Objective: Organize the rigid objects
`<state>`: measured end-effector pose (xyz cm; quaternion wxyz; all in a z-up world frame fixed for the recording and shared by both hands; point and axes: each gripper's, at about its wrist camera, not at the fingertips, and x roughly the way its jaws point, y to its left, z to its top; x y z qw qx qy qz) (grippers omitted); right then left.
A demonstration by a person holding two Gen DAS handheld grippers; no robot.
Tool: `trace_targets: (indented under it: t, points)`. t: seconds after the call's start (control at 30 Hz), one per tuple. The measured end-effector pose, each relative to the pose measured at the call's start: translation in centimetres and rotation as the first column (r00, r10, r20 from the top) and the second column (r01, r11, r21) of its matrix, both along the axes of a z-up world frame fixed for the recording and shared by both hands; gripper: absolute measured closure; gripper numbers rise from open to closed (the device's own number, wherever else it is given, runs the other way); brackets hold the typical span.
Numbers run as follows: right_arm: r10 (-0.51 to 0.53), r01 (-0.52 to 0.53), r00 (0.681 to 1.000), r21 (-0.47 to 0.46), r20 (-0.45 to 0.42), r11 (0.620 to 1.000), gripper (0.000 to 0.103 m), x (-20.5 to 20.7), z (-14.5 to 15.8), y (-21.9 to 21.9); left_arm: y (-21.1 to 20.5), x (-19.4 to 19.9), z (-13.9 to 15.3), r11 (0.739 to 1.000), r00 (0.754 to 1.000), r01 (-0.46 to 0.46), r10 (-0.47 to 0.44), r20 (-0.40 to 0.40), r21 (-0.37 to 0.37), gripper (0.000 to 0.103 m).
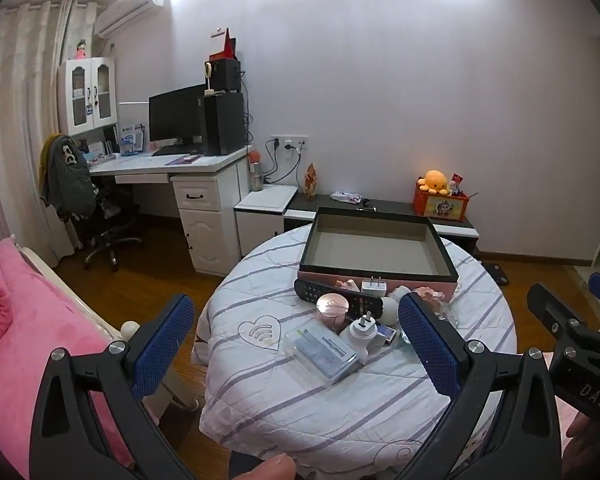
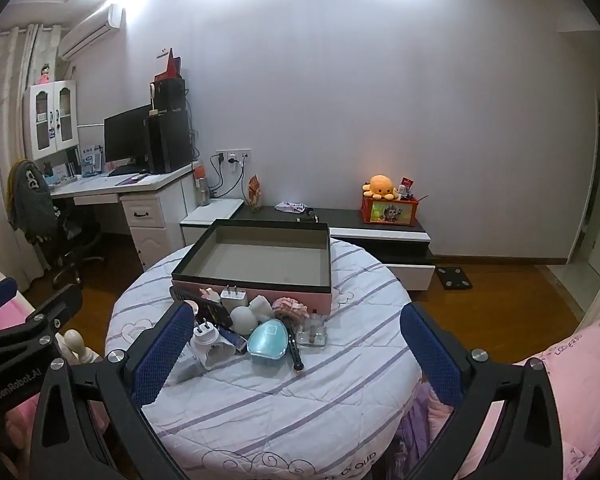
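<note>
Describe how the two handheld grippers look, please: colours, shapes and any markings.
Both grippers, left and right, have black angular frames with triangular cut-outs, silver bolts, and flat fingers covered in blue textured pads. White lettering on the bodies reads "DAS" and "GenRobot.AI". No cables or sleeves are visible.

Both cams sit low behind their own blue-padded fingers, looking forward and slightly down across the round table (image 1: 300,400) toward the far wall. The left wrist view is off to the table's left, so the pink bed (image 1: 32,332) fills its lower-left corner, and the right gripper (image 1: 572,312) pokes into its right edge. The right wrist view sits further right and catches the left gripper (image 2: 28,308) at its left edge. Both share the open box (image 1: 376,244) (image 2: 260,256), the clutter in front of it, the desk (image 1: 172,168) (image 2: 120,186) and the low cabinet (image 2: 380,232).
</note>
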<state>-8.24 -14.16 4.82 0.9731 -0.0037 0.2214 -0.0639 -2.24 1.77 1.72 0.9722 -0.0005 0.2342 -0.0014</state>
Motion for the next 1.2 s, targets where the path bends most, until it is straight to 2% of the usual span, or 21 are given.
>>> trace_targets:
  t: [0.27,0.5,0.7,0.8,0.93,1.2]
  points:
    - [-0.028,0.028,1.000,-0.013,-0.014,1.000,0.000,3.7,-1.1,-1.4,1.0,1.1,0.5,1.000,1.000,0.011,-0.011,0.002,-0.016,0.000]
    - [-0.086,0.085,0.996,-0.051,-0.021,0.995,0.000,4.9,-0.5,0.3,1.8,3.0,1.5,0.997,0.998,0.066,-0.066,0.008,-0.040,0.000]
    - [-0.154,0.154,0.988,-0.004,0.018,0.988,0.000,4.8,0.1,0.2,0.4,4.4,2.7,0.990,0.991,0.134,-0.134,0.015,0.043,0.000]
    - [-0.152,0.152,0.988,0.009,0.007,0.988,0.000,4.5,-0.2,-0.2,0.1,4.0,2.7,0.990,0.990,0.136,-0.136,0.023,0.034,0.000]
    - [-0.126,0.126,0.992,0.002,0.008,0.992,0.000,4.4,0.0,-1.1,-0.3,3.0,2.3,0.996,0.995,0.092,-0.093,0.021,0.018,0.000]
    - [-0.002,0.002,1.000,0.023,0.017,1.000,0.000,5.4,0.3,-4.3,-2.2,1.9,2.2,0.998,0.998,-0.054,0.054,0.042,-0.013,0.000]
